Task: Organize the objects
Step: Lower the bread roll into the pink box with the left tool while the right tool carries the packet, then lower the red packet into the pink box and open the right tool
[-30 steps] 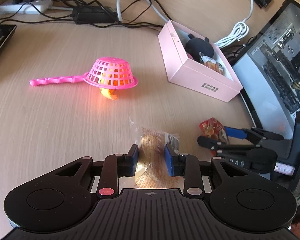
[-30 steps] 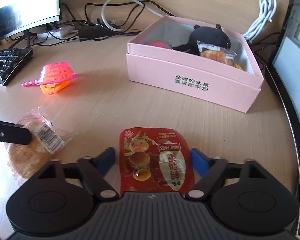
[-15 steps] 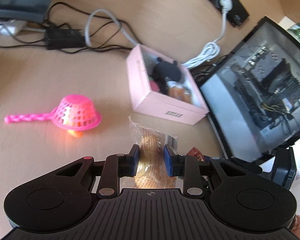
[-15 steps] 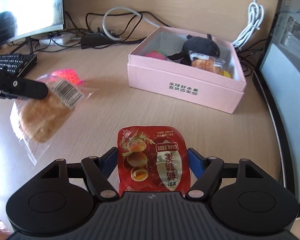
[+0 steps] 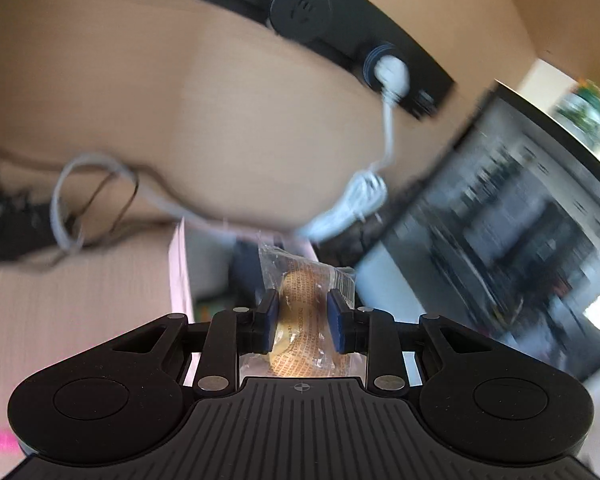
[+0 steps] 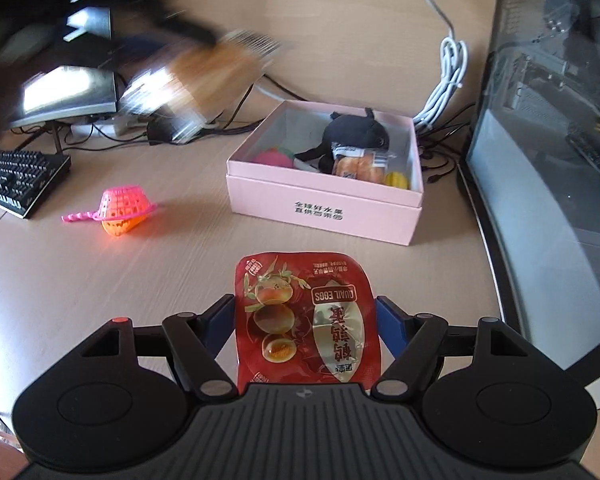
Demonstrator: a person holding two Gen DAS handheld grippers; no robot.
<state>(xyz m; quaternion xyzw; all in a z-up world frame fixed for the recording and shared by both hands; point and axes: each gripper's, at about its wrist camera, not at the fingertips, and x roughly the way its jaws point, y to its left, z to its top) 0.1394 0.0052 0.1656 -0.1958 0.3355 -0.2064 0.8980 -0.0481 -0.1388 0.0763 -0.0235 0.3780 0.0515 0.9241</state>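
Left gripper (image 5: 303, 314) clamped on wrapped bread (image 5: 300, 320) (blurred), right gripper (image 6: 305, 320) gripping quail-egg pouch (image 6: 306, 316) before pink box (image 6: 324, 204).

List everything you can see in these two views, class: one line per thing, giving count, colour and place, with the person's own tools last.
box: 1, pink, open, on the desk ahead of the right tool
soft toy: 1, black, inside the box
wrapped pastry: 1, golden, in the box in front of the toy
strainer: 1, pink, upside down over an orange ball, left of the box
keyboard: 1, black, far left desk edge
cable bundle: 1, white, behind the box
quail egg packet: 1, red, between the right tool's fingers
bread packet: 1, clear wrap, golden bread, in the left tool
left tool: shut on the bread packet, raised
right tool: shut on the egg packet
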